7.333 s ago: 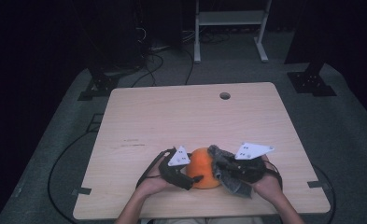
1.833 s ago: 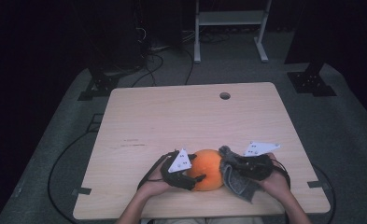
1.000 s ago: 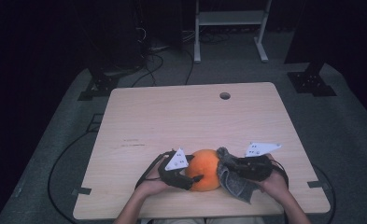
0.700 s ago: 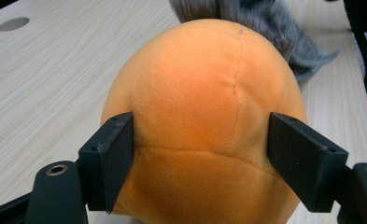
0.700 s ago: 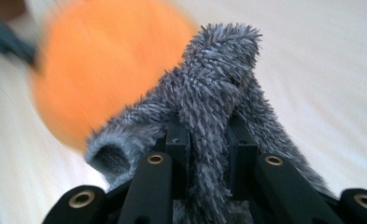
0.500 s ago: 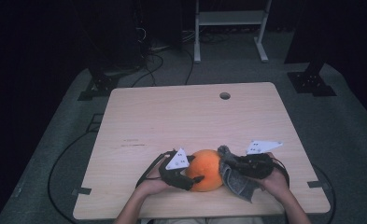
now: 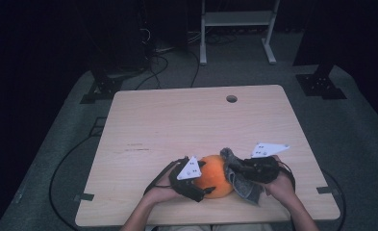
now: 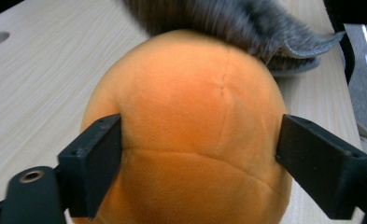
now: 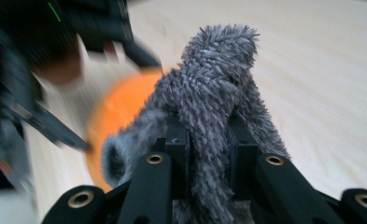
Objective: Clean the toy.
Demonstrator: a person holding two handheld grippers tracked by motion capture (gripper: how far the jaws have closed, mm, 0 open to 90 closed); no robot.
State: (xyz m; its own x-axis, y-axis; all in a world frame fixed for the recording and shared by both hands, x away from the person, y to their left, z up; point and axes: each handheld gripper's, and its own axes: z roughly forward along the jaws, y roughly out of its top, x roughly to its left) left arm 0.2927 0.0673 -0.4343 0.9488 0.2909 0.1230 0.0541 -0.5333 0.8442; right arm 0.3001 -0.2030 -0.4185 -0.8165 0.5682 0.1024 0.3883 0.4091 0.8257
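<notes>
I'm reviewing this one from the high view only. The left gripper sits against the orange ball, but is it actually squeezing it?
Observer: Not visibly. In the left gripper view, the left gripper has the orange ball between its jaws, which have just been opening. I see no dent under either jaw.
Operator: And the grey thing on the right?
Observer: It's a fuzzy grey cloth, pinched between the shut jaws of the right gripper.
Operator: Does the cloth reach the ball?
Observer: Yes. The left gripper view shows it lying against the far top of the ball.
</notes>
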